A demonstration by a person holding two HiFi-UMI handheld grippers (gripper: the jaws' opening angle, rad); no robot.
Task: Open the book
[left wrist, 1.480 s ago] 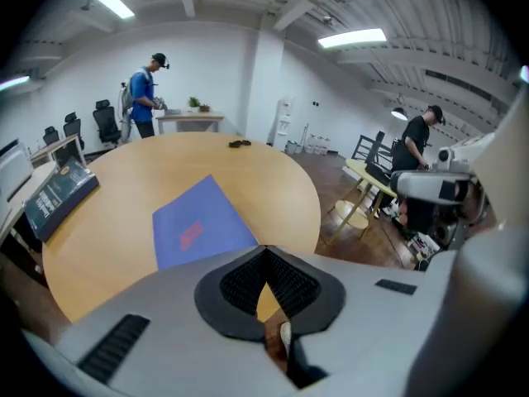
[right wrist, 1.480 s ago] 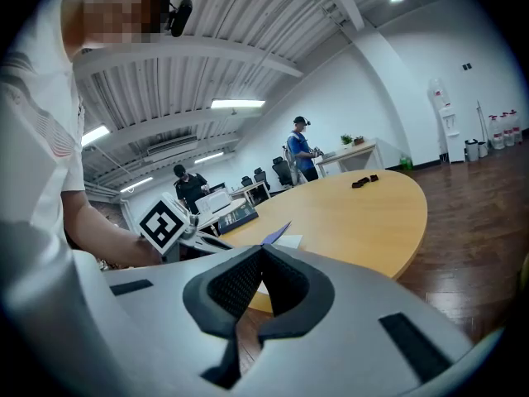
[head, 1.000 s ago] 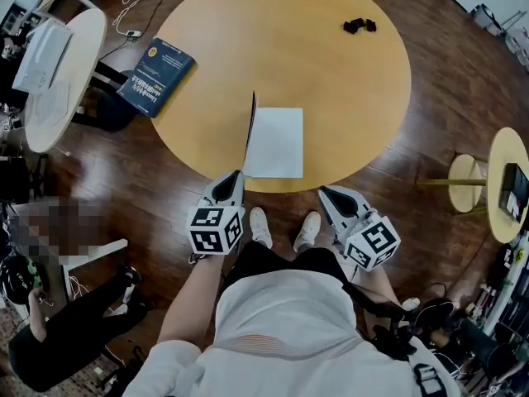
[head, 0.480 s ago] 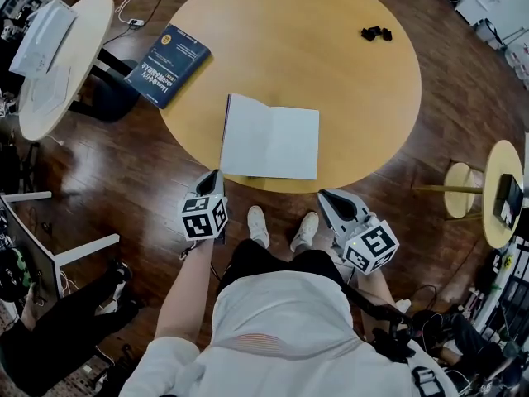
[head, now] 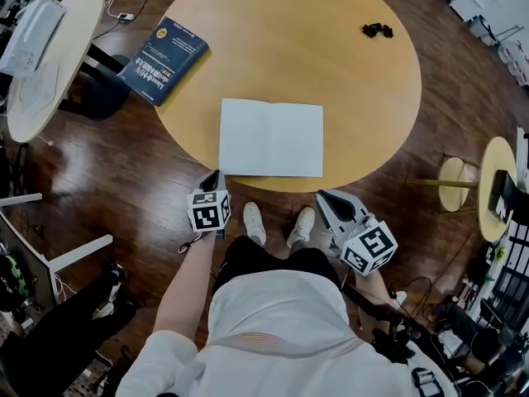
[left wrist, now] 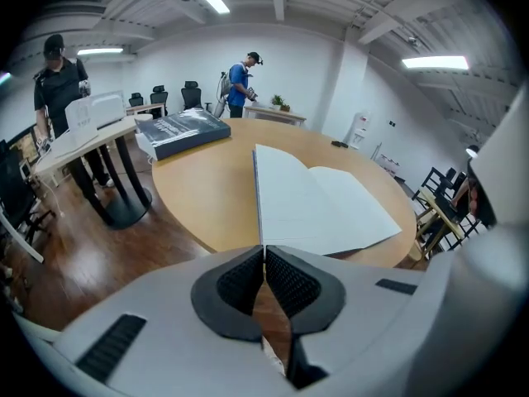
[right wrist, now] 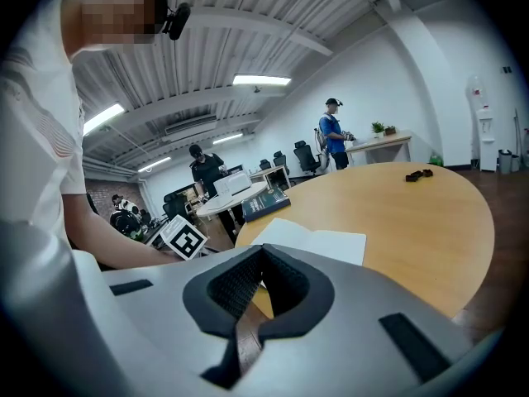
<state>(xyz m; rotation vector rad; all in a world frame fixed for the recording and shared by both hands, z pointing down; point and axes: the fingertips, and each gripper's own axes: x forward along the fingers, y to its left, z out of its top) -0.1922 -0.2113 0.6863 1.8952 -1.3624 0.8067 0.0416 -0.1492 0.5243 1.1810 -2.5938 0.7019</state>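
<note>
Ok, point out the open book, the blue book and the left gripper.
open book (head: 271, 137), head view, centre crease.
blue book (head: 163, 60), head view, middle of cover.
left gripper (left wrist: 264, 255), left gripper view, where its pads meet.

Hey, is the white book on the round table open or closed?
Open. The white book lies flat on the round table, two blank pages spread either side of its centre fold.

Head view: from above, facing steeply down onto round light-wood table (head: 331, 73). Left gripper view: low, just off table's near edge, facing across it. Right gripper view: likewise, further right. All share tabletop with open white-paged book (head: 271, 138).
</note>
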